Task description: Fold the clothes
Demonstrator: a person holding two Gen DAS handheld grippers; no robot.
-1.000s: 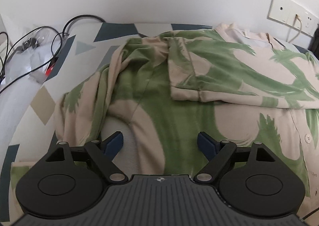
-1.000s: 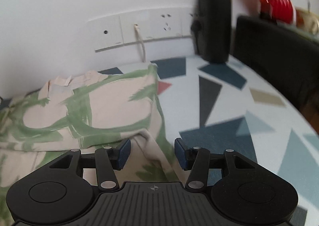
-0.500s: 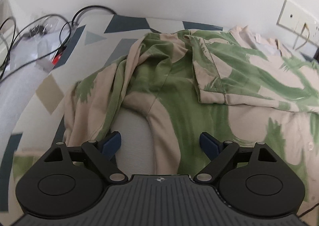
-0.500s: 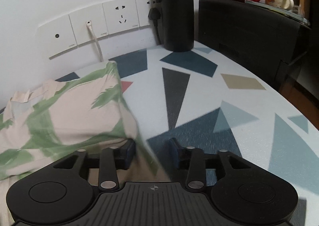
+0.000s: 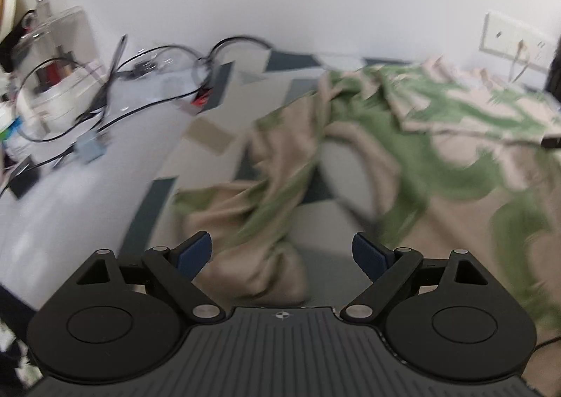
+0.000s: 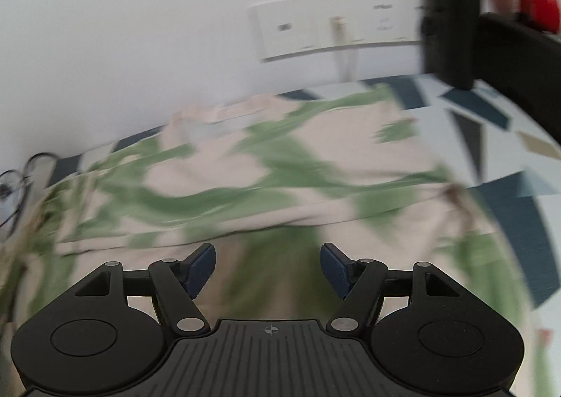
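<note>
Cables [image 5: 105,106] tangle at far left. Left gripper [image 5: 282,255] spread wide, empty, over a bunched sleeve of the green-and-beige shirt [image 5: 403,165] lying on the patterned table [image 5: 210,109]. Right gripper [image 6: 268,269] spread, empty, above the shirt's body; black bottle [image 6: 450,14] stands far right.

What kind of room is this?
Probably a room in someone's home. A green-and-cream shirt lies on a table with a geometric-patterned cloth, against a wall with sockets, beside a black bottle.
</note>
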